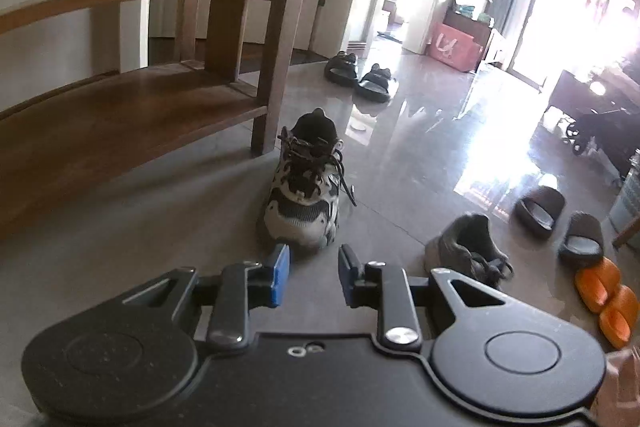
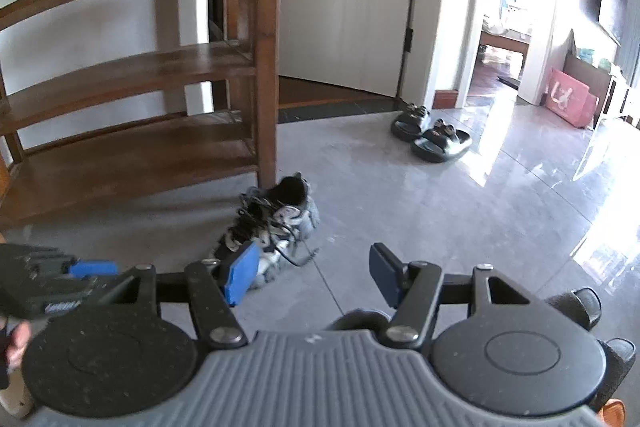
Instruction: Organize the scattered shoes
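While both tongs hang above the grey floor [image 2: 400,195], neither holds anything. The left tongs [image 1: 312,273] stand narrowly parted with nothing between the blue pads, aimed at the toe of a laced sneaker [image 1: 304,187] lying just beside the leg of the wooden rack [image 1: 132,99]. The right tongs [image 2: 312,275] stand wider apart, also bare. A second sneaker [image 1: 468,247] lies to the right of the first. Black slides [image 1: 360,73] sit farther off near the doorway. More dark slides [image 1: 560,219] and orange slippers [image 1: 608,299] lie at right.
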Available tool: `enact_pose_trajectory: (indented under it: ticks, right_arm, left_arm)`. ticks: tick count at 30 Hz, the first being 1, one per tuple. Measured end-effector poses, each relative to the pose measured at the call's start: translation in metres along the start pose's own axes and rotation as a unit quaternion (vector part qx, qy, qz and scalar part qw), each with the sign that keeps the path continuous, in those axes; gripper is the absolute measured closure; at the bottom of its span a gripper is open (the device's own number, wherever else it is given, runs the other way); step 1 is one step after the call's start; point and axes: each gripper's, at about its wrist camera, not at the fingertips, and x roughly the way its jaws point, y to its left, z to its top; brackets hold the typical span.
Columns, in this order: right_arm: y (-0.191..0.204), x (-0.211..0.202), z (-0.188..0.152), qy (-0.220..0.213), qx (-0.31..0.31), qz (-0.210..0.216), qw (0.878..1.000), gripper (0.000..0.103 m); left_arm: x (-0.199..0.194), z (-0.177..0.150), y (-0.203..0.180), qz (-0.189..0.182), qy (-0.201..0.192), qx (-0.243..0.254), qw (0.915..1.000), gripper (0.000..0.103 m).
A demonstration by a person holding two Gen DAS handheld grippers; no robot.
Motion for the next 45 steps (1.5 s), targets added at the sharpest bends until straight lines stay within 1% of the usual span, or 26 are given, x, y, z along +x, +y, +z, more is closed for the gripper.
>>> enact_pose_trajectory:
  ticks: [3, 5, 7, 9, 13, 15, 18, 20, 24, 27, 28, 31, 32, 34, 35, 36, 37, 39, 43, 45]
  right_arm:
    - [-0.015, 0.009, -0.007, 0.008, 0.012, -0.006, 1.000, 0.038]
    - [-0.023, 0.015, -0.014, 0.015, 0.019, -0.010, 1.000, 0.038]
    - [-0.030, 0.020, -0.021, 0.022, 0.023, -0.013, 0.999, 0.038]
    - [-0.036, 0.025, -0.029, 0.030, 0.028, -0.017, 0.999, 0.038]
    - [-0.044, 0.036, -0.040, 0.041, 0.033, -0.020, 0.998, 0.038]
    - [-0.046, 0.043, -0.044, 0.045, 0.033, -0.022, 0.998, 0.038]
    - [-0.051, 0.051, -0.050, 0.053, 0.040, -0.027, 0.997, 0.038]
    - [-0.057, 0.053, -0.054, 0.059, 0.049, -0.034, 0.996, 0.038]
    - [-0.066, 0.058, -0.061, 0.073, 0.067, -0.046, 0.994, 0.038]
    - [-0.064, 0.060, -0.064, 0.082, 0.065, -0.044, 0.994, 0.038]
    - [-0.062, 0.059, -0.065, 0.083, 0.061, -0.042, 0.994, 0.038]
    - [-0.058, 0.059, -0.068, 0.088, 0.057, -0.035, 0.994, 0.038]
    - [-0.057, 0.059, -0.068, 0.089, 0.058, -0.033, 0.994, 0.038]
    - [-0.056, 0.060, -0.069, 0.090, 0.059, -0.028, 0.994, 0.038]
    - [-0.055, 0.060, -0.069, 0.090, 0.059, -0.025, 0.994, 0.038]
    - [-0.053, 0.060, -0.069, 0.090, 0.059, -0.022, 0.994, 0.038]
    - [-0.052, 0.060, -0.069, 0.090, 0.059, -0.019, 0.994, 0.038]
    - [-0.048, 0.060, -0.070, 0.088, 0.057, -0.012, 0.994, 0.038]
    - [-0.041, 0.060, -0.070, 0.084, 0.052, 0.001, 0.995, 0.038]
    - [-0.038, 0.060, -0.070, 0.084, 0.049, 0.005, 0.995, 0.038]
  left_arm:
    - [0.019, 0.006, -0.003, 0.007, 0.000, 0.006, 1.0000, 0.074]
    - [0.044, 0.013, -0.009, 0.026, -0.003, 0.022, 0.9994, 0.073]
    - [0.062, 0.017, -0.010, 0.037, -0.004, 0.028, 0.9989, 0.073]
    - [0.078, 0.021, -0.012, 0.058, -0.002, 0.030, 0.9979, 0.073]
    - [0.100, 0.026, -0.014, 0.075, -0.003, 0.033, 0.9966, 0.072]
    - [0.116, 0.030, -0.016, 0.087, -0.003, 0.037, 0.9956, 0.070]
    - [0.139, 0.035, -0.016, 0.103, 0.001, 0.039, 0.9940, 0.070]
    - [0.150, 0.039, -0.016, 0.107, 0.002, 0.038, 0.9935, 0.070]
    - [0.175, 0.048, -0.021, 0.120, 0.005, 0.055, 0.9913, 0.069]
    - [0.190, 0.052, -0.021, 0.127, 0.017, 0.045, 0.9908, 0.069]
    - [0.196, 0.053, -0.020, 0.127, 0.025, 0.039, 0.9909, 0.071]
    - [0.201, 0.053, -0.020, 0.127, 0.023, 0.036, 0.9909, 0.076]
    - [0.202, 0.053, -0.020, 0.131, 0.024, 0.046, 0.9900, 0.085]
    - [0.203, 0.052, -0.018, 0.135, 0.030, 0.055, 0.9888, 0.092]
    - [0.202, 0.052, -0.017, 0.134, 0.033, 0.058, 0.9888, 0.094]
    - [0.202, 0.052, -0.015, 0.130, 0.035, 0.058, 0.9892, 0.095]
    - [0.196, 0.053, -0.009, 0.113, 0.044, 0.041, 0.9918, 0.095]
    - [0.187, 0.050, -0.007, 0.096, 0.053, 0.033, 0.9934, 0.095]
    - [0.169, 0.034, -0.015, 0.089, 0.064, 0.053, 0.9925, 0.094]
    - [0.153, 0.022, -0.018, 0.084, 0.074, 0.048, 0.9926, 0.094]
